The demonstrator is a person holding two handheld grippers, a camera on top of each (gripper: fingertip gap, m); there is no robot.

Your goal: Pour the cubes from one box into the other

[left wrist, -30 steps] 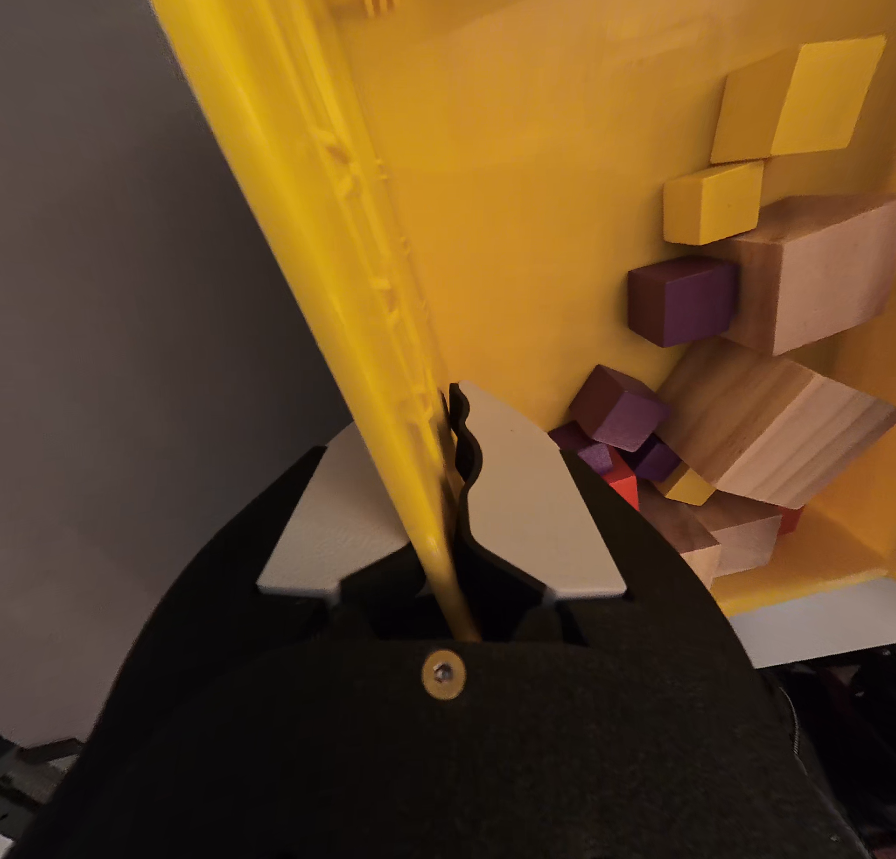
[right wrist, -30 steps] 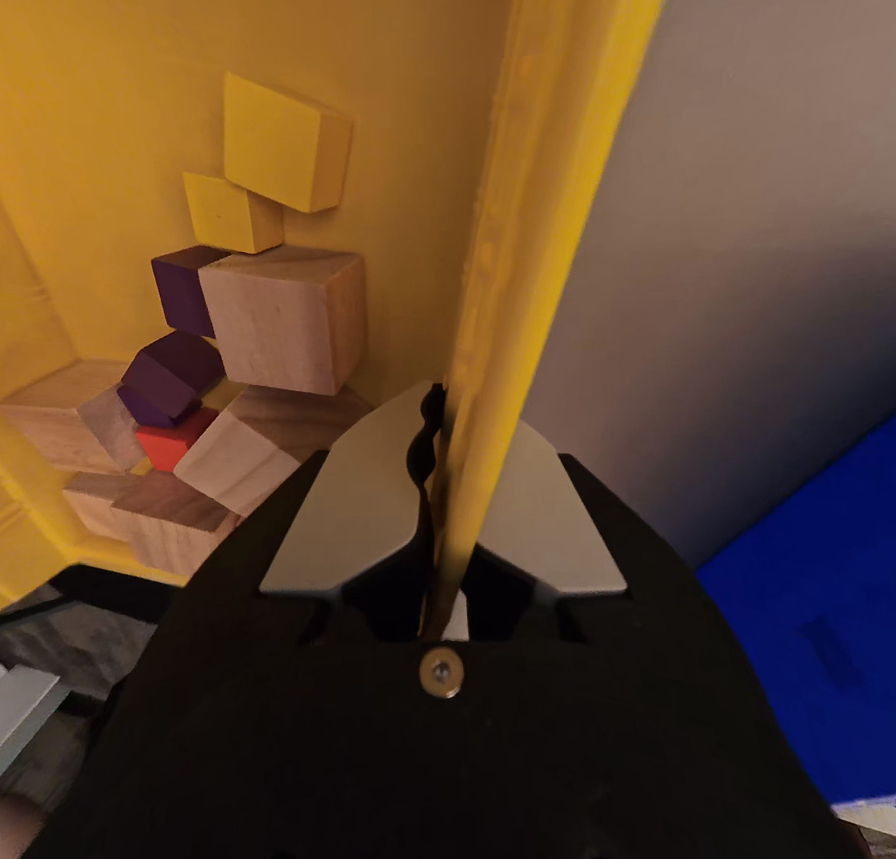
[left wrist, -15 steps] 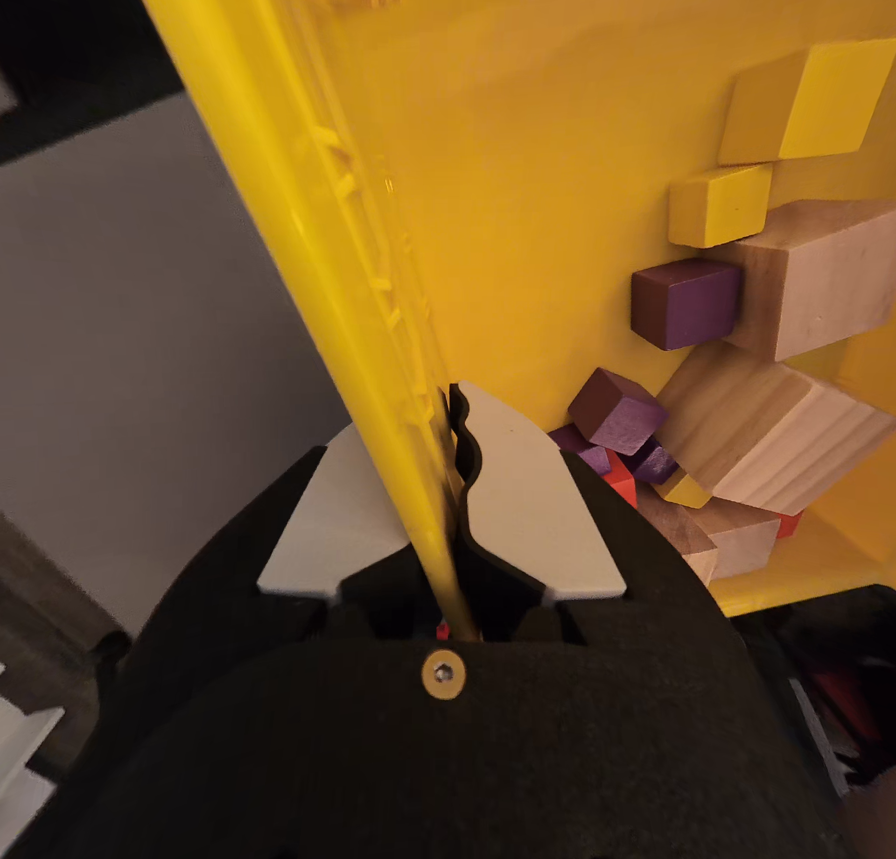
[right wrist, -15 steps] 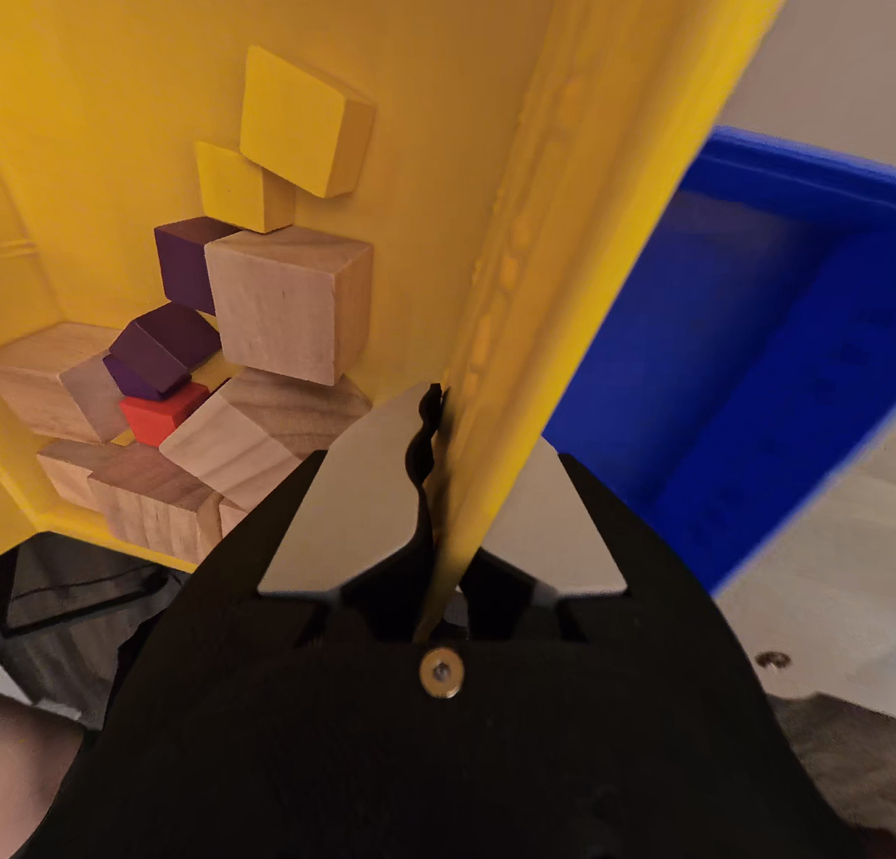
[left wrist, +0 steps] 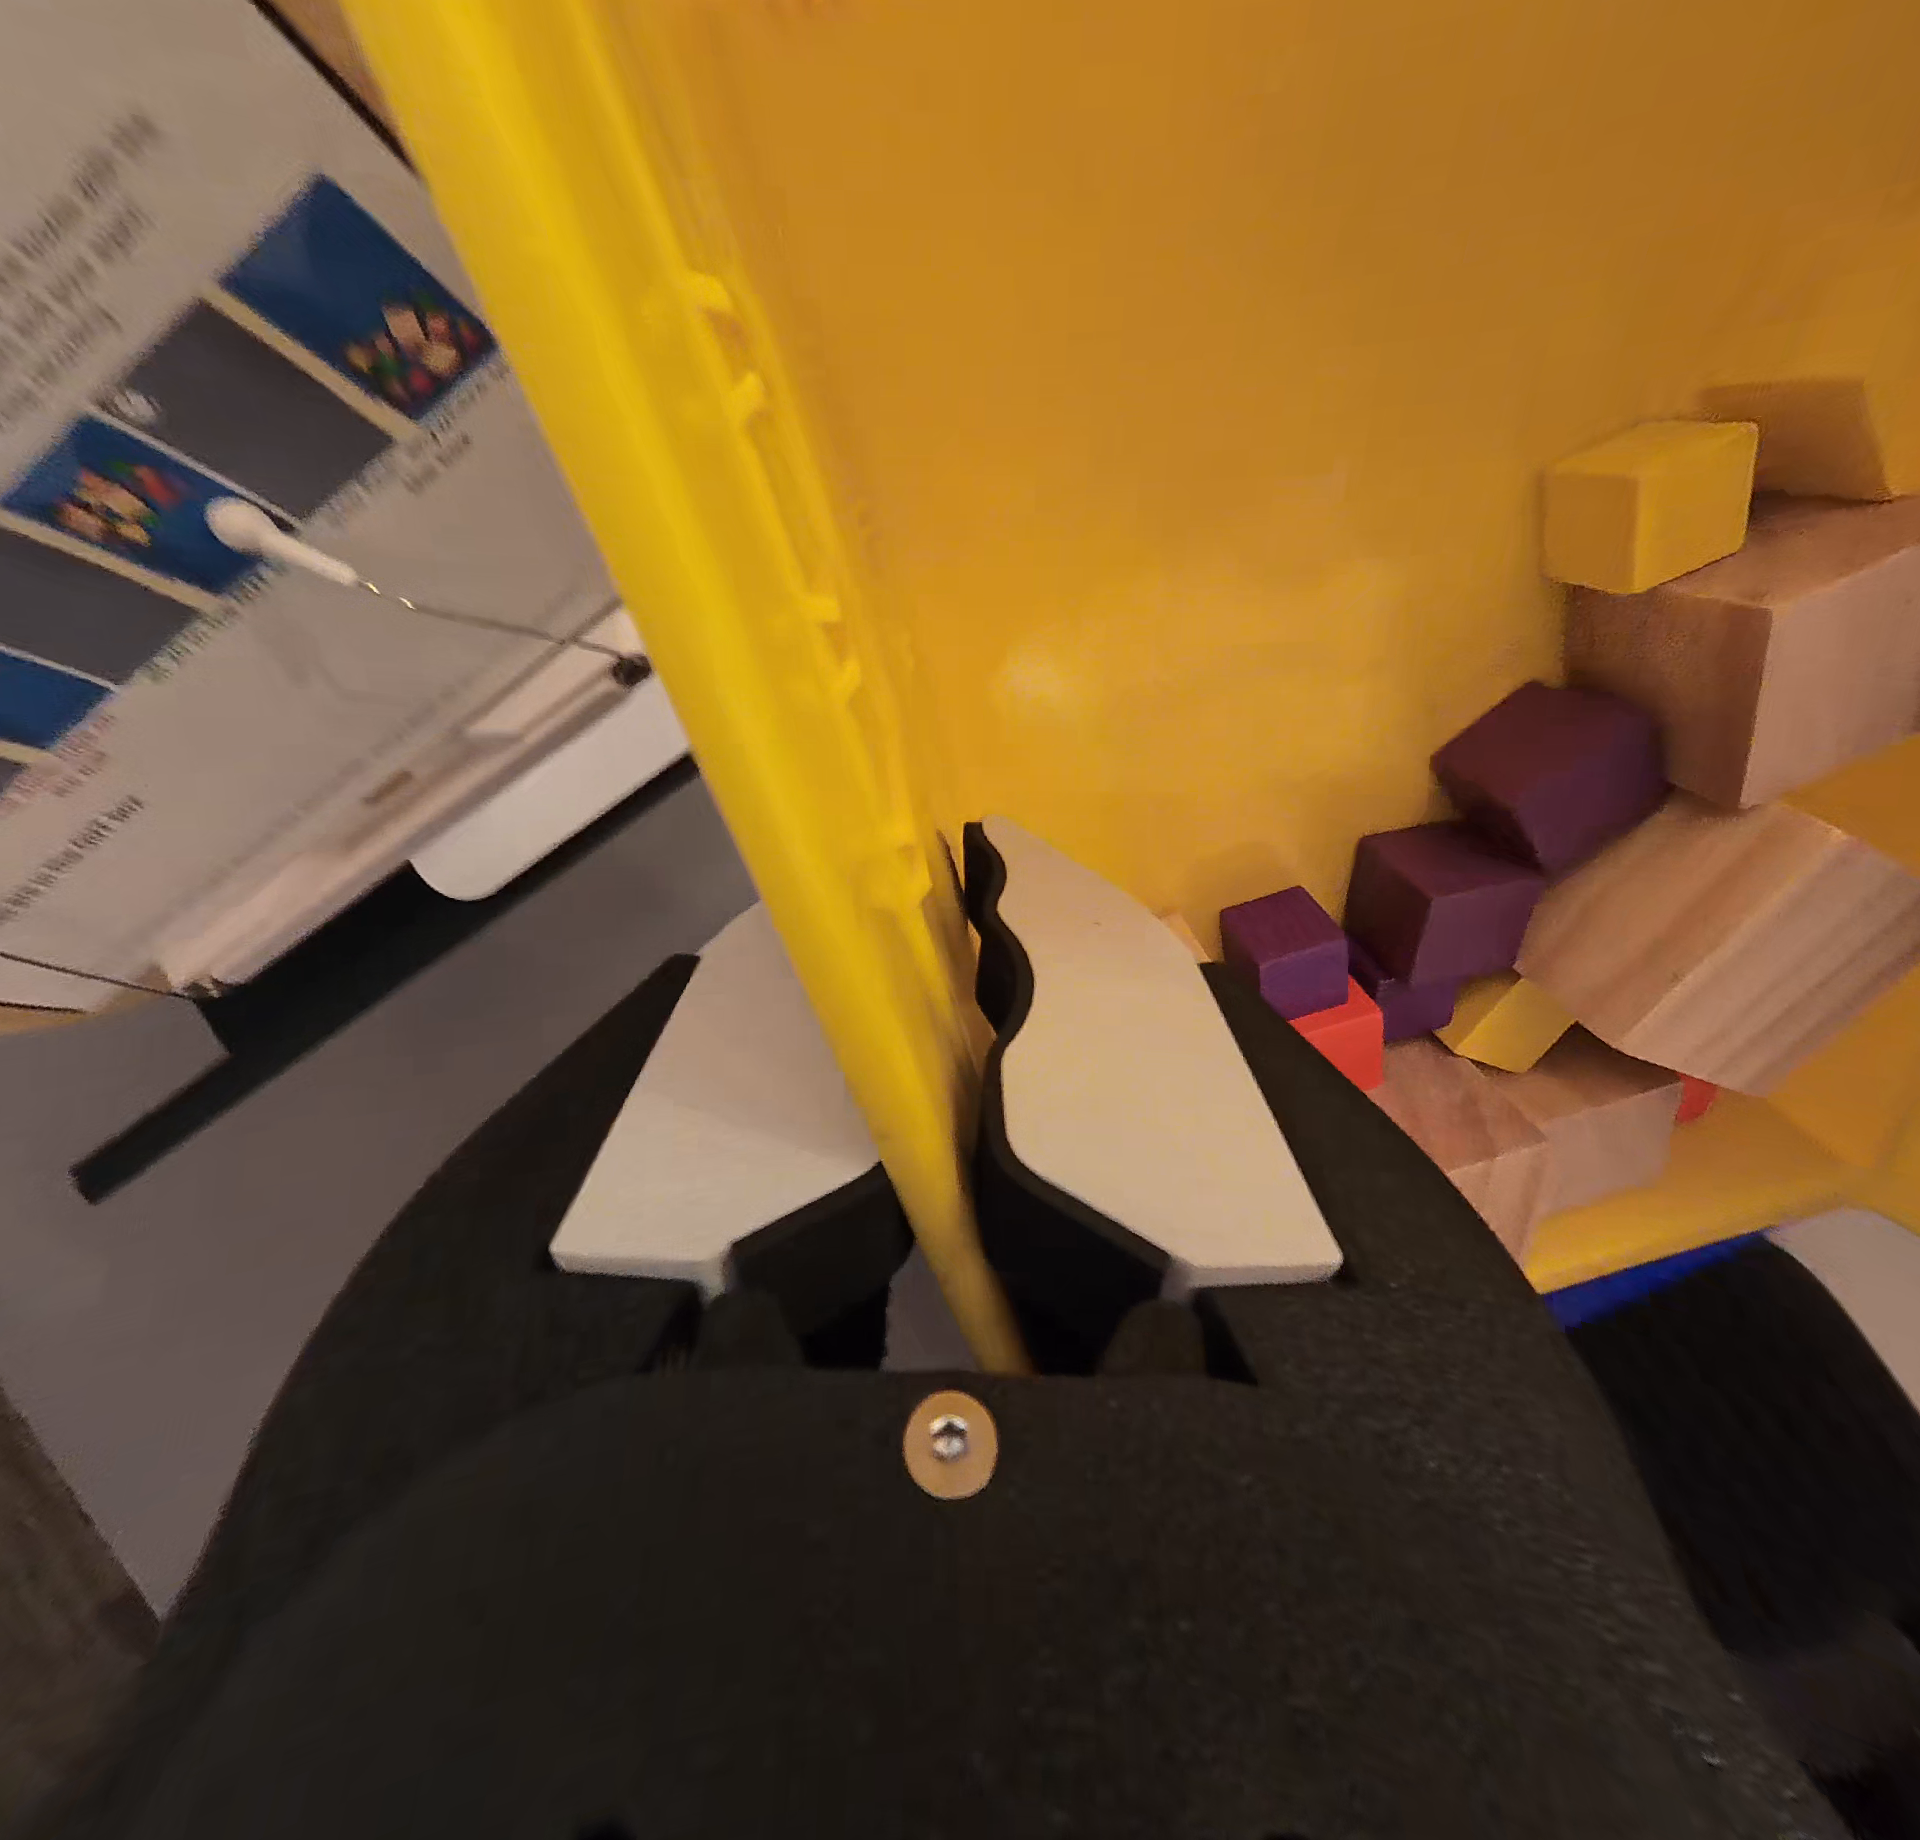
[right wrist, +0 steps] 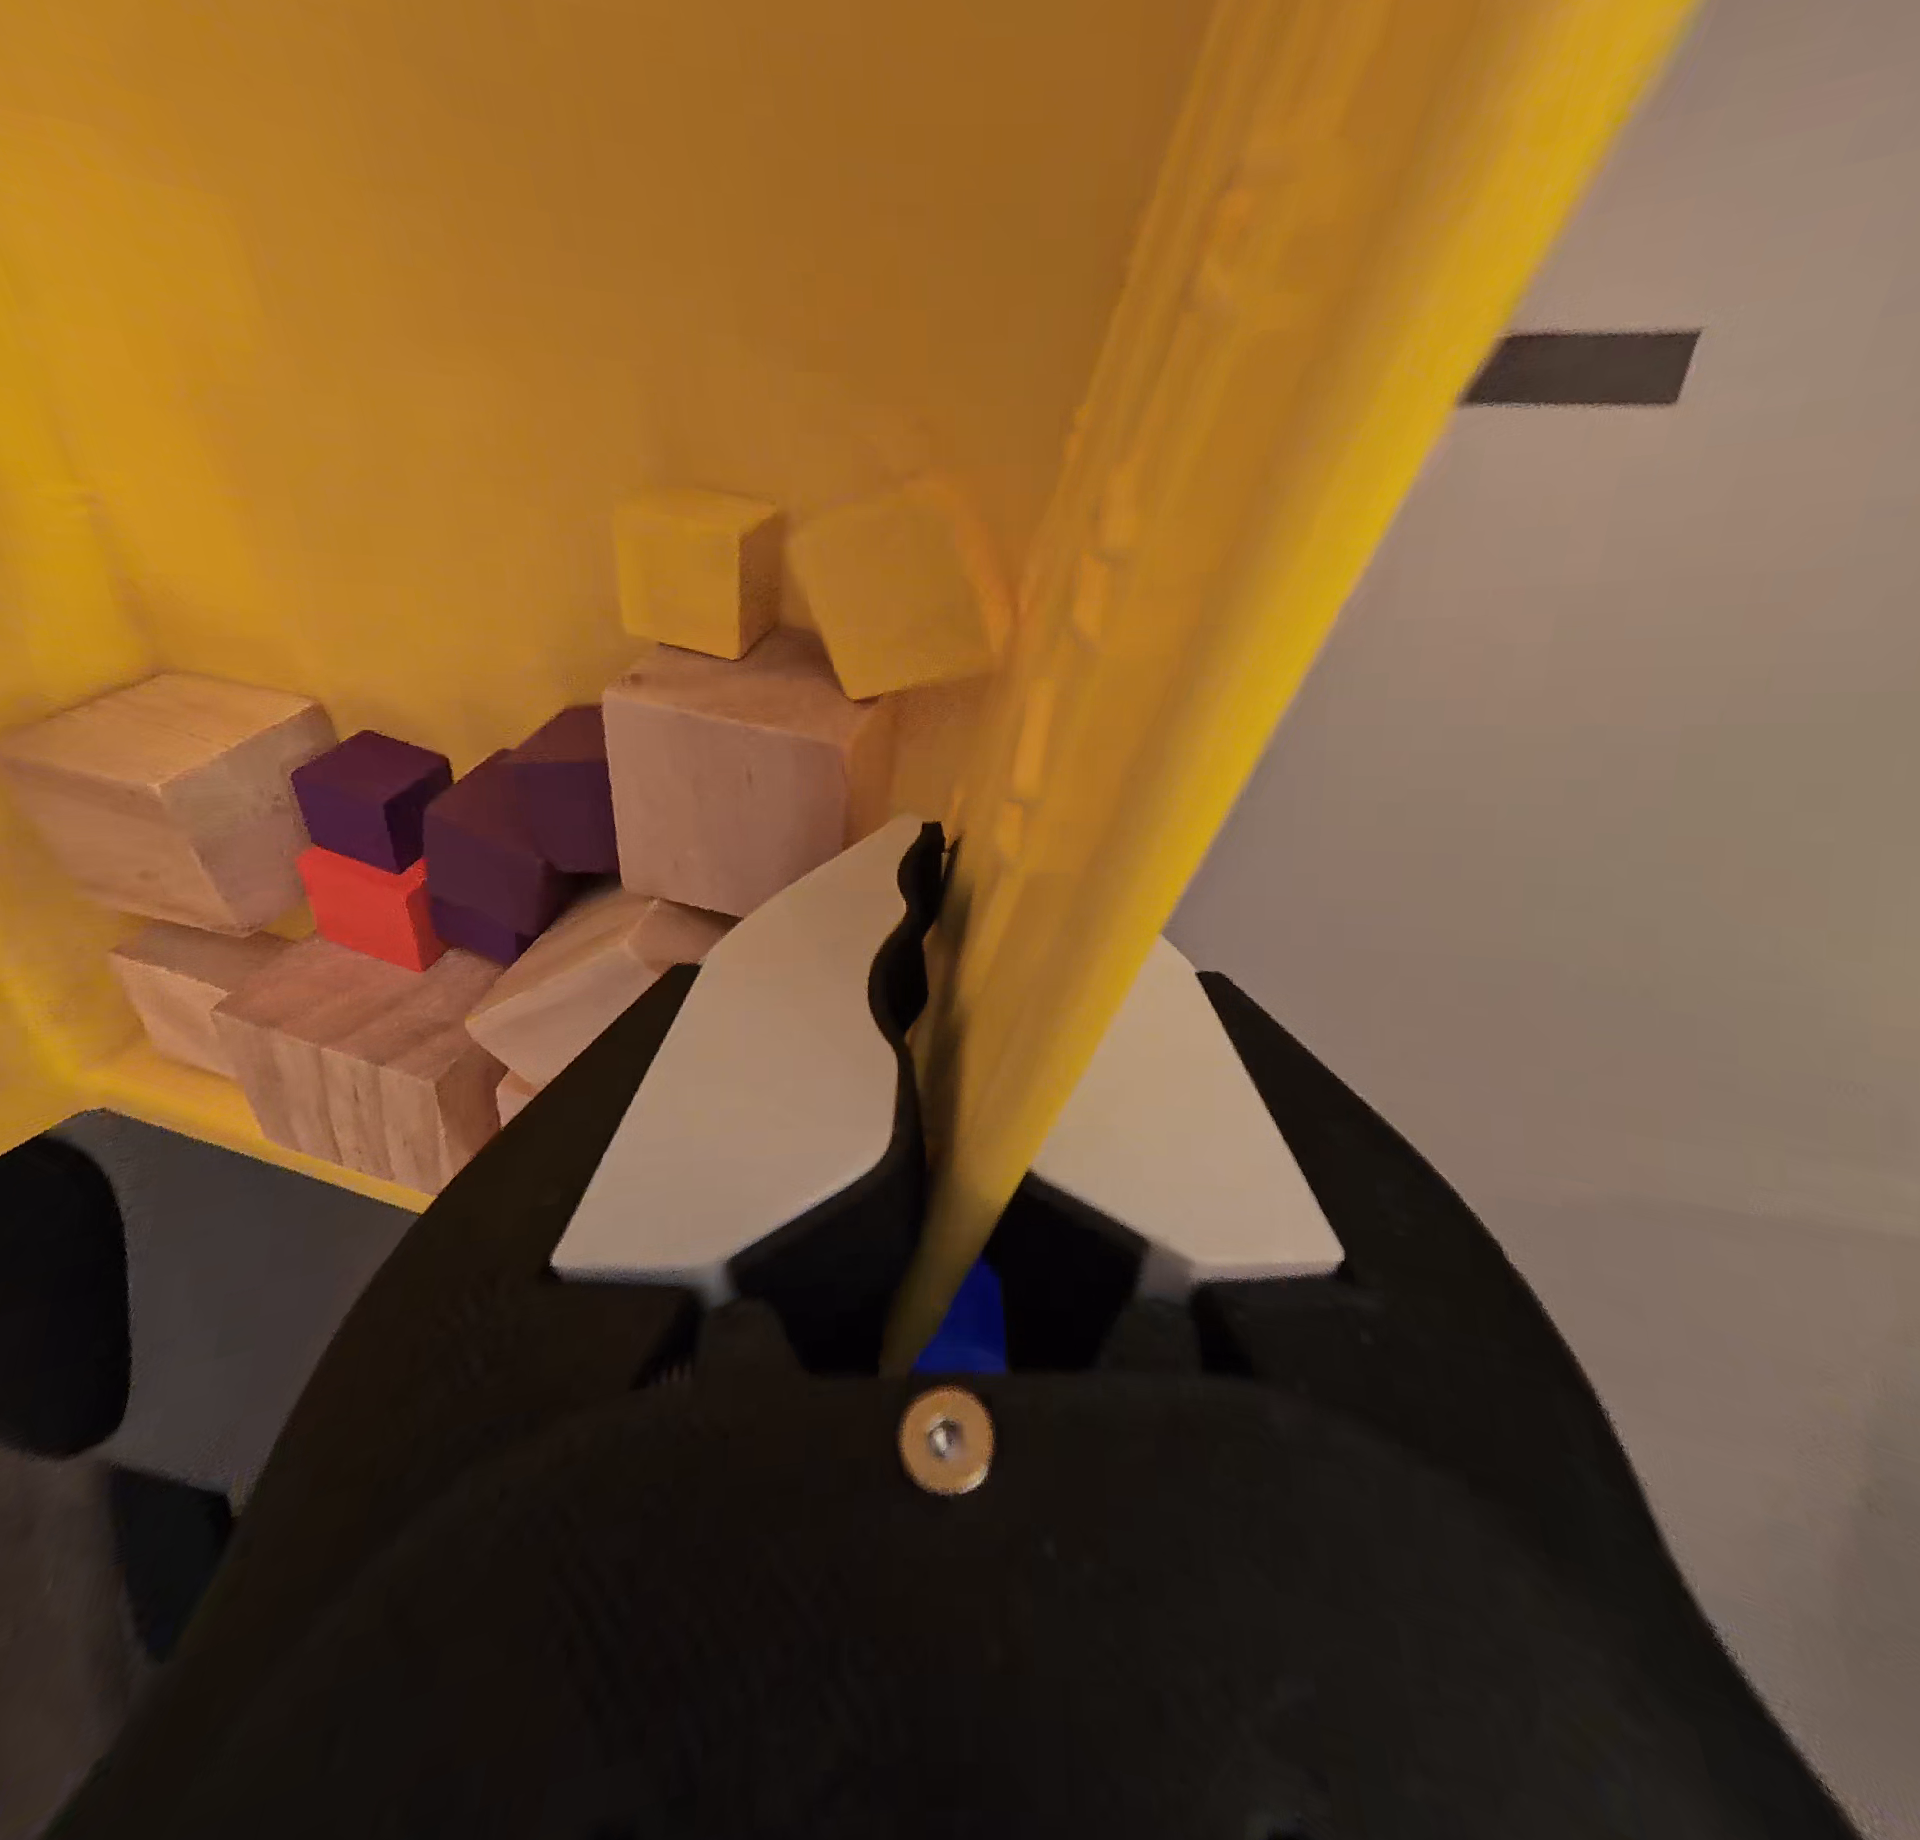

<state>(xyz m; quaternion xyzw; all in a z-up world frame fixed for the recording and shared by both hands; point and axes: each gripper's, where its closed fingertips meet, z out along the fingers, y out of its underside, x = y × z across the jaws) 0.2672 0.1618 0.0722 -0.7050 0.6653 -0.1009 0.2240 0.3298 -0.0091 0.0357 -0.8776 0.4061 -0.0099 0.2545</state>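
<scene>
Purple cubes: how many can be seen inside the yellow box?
4 in the right wrist view: one on the red cube, two beside the big wooden cube, and one partly hidden beneath them. More may be buried.

Left of frame, a blurred white poster [left wrist: 208,502] with blue and grey panels; right view, plain grey wall [right wrist: 1662,855] bearing one dark strip [right wrist: 1579,368].

Hand-held gripper [right wrist: 940,959] clamped on yellow box [right wrist: 1195,647]
</scene>
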